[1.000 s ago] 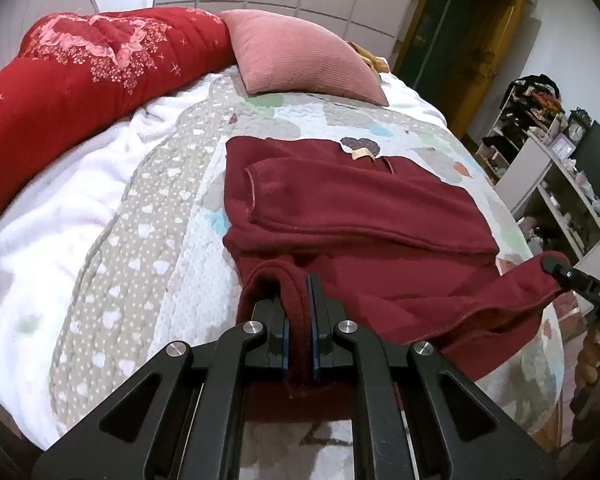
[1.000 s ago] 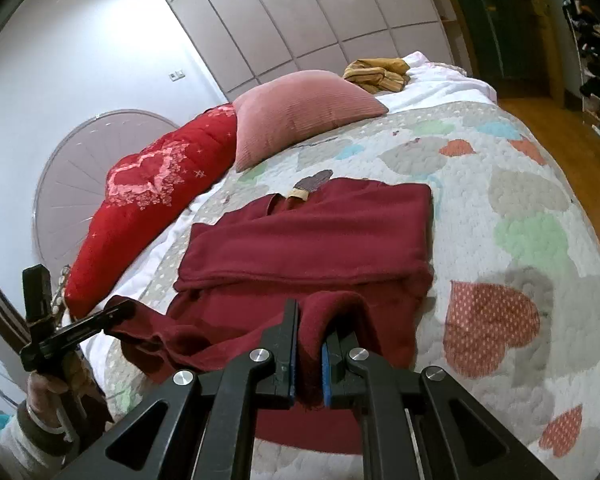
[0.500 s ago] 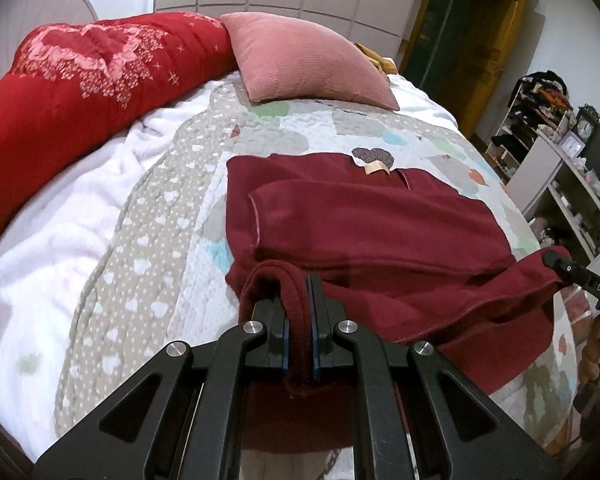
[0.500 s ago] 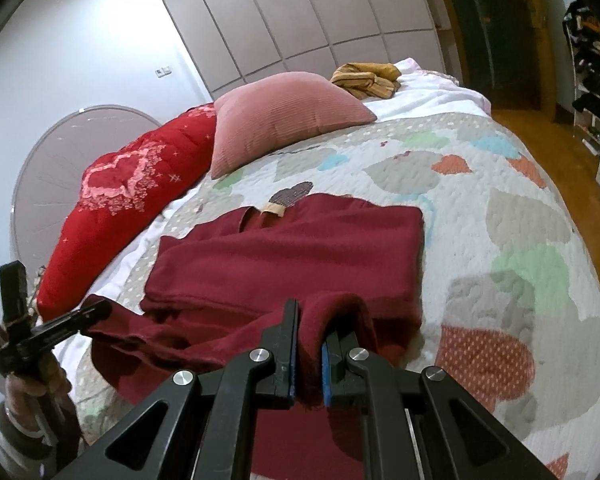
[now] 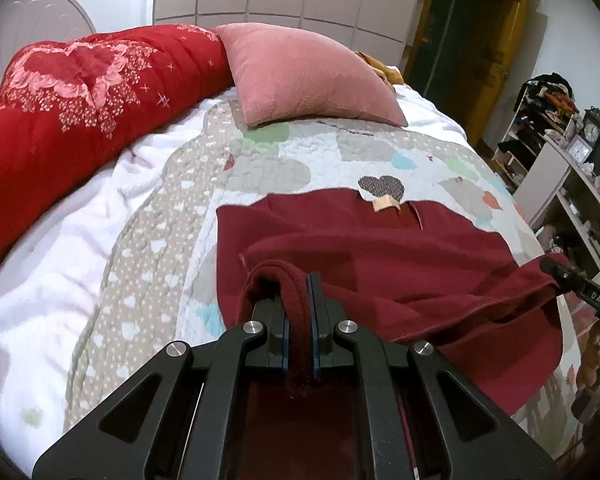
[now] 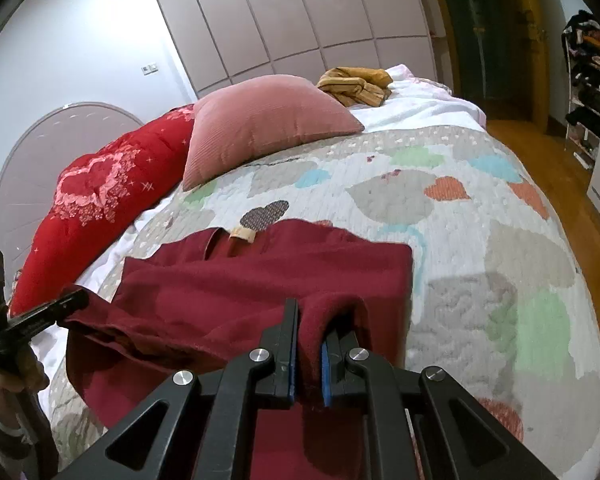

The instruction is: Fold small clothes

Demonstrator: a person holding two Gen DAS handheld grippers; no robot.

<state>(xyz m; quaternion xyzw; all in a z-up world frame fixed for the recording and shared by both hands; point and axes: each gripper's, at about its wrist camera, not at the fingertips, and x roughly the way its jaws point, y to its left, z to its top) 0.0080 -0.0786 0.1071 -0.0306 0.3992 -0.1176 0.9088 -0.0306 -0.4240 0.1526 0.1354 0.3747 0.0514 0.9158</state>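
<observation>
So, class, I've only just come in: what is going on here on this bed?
A person is folding a dark red garment on a quilt with a heart pattern, holding a gripper in each hand. The left gripper and the right gripper each have their jaws shut on a corner of its near edge, lifted above the rest. The far part lies flat, its neck label towards a pink pillow.

A pink pillow (image 5: 308,76) lies beside a red quilt (image 5: 80,92) on the heart-patterned bedspread (image 6: 480,220).

Sweater (image 5: 380,264) on quilt (image 5: 148,264) (pillow (image 5: 300,76) behind)
</observation>
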